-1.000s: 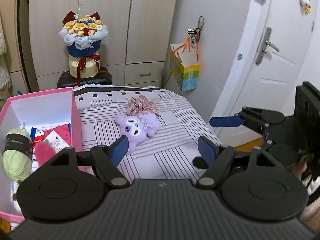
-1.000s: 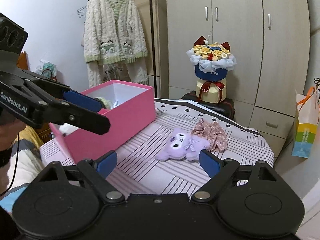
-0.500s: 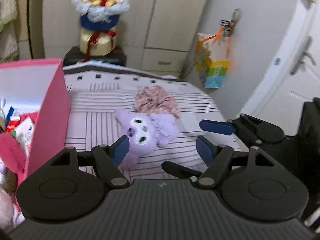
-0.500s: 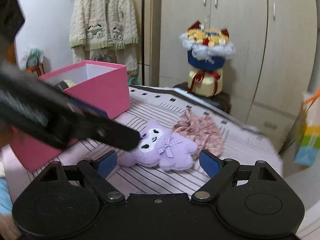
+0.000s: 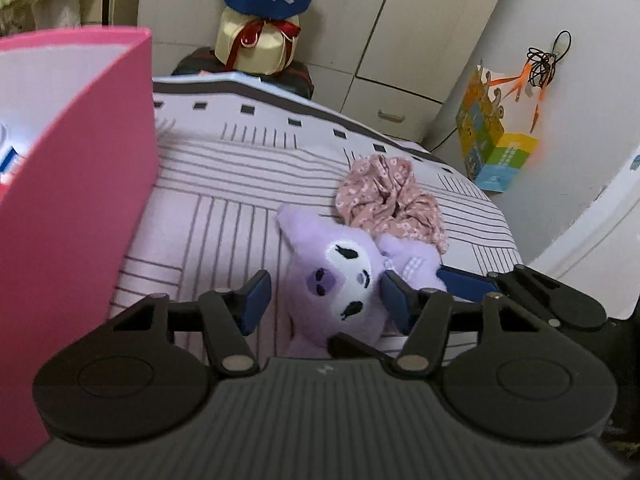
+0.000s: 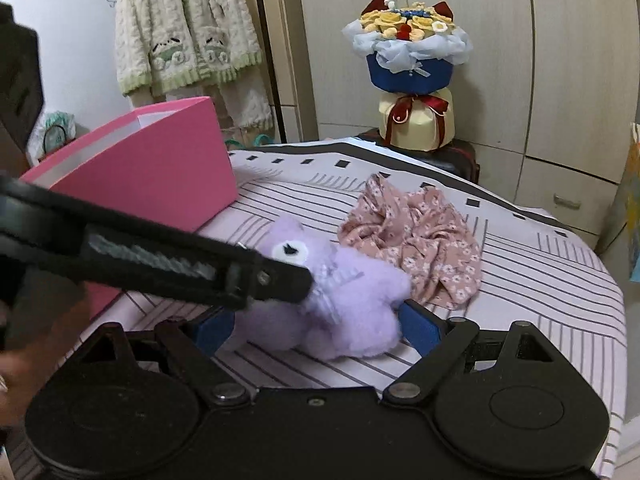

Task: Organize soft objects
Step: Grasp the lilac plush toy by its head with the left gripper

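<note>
A purple plush toy (image 5: 344,276) lies face up on the striped bed sheet (image 5: 224,184). My left gripper (image 5: 326,300) straddles its head, jaws closing, with a gap still showing at the left pad. My right gripper (image 6: 318,326) stands wide open around the plush's body (image 6: 352,292), pads apart from the fur. The left gripper's black finger (image 6: 180,264) crosses the right wrist view up to the plush's face. A pink floral cloth (image 5: 388,204) lies bunched just behind the plush. The pink box (image 5: 80,184) stands at the left of the bed.
A flower bouquet (image 6: 412,60) sits on a dark case beyond the bed's far edge. A colourful paper bag (image 5: 492,152) hangs on the wall at the right. A knitted cardigan (image 6: 184,28) hangs behind the box, by the wardrobe.
Both grippers have come down and forward onto the plush, which now lies between each pair of jaws. The left jaws have narrowed; the right jaws kept their width.
</note>
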`<state>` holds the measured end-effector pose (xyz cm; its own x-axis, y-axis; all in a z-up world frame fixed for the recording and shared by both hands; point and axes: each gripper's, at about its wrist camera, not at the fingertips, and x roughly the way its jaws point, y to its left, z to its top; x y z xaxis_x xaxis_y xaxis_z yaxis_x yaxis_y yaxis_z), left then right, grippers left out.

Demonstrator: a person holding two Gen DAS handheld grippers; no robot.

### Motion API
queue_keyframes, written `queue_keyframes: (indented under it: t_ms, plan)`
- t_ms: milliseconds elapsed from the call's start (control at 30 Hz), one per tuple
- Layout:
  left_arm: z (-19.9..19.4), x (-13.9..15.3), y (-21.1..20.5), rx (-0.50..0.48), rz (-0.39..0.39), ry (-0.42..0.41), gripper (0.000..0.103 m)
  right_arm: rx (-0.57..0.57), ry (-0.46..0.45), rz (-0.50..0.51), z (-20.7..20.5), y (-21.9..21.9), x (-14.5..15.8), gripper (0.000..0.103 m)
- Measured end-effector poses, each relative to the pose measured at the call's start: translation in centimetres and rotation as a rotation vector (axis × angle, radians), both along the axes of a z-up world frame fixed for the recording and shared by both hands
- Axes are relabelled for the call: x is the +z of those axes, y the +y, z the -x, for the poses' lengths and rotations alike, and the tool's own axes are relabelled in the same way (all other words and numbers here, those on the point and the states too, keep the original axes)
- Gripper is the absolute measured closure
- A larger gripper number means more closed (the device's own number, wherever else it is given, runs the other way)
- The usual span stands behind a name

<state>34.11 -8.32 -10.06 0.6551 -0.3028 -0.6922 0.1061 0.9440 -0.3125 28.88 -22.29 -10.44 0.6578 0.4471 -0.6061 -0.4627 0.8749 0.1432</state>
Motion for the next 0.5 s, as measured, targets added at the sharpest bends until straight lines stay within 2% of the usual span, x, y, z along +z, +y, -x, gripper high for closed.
queue_keyframes:
  t_ms: [33, 233, 500]
  plan:
    - [0.0, -0.2, 0.0, -0.001, 0.014, 0.006, 0.052, -0.006, 0.003, -0.001, -0.1, 0.1, -0.1, 0.011]
    - [-0.1, -0.9, -0.1, 0.002, 0.038, 0.0, 0.057, -0.038, 0.051, -0.03, -0.7, 0.3, -1.5, 0.01]
    - [0.6, -0.7, -0.3, -0.014, 0.031, -0.012, 0.061, -0.061, 0.043, -0.008, 0.3, 1.5, -1.6, 0.01]
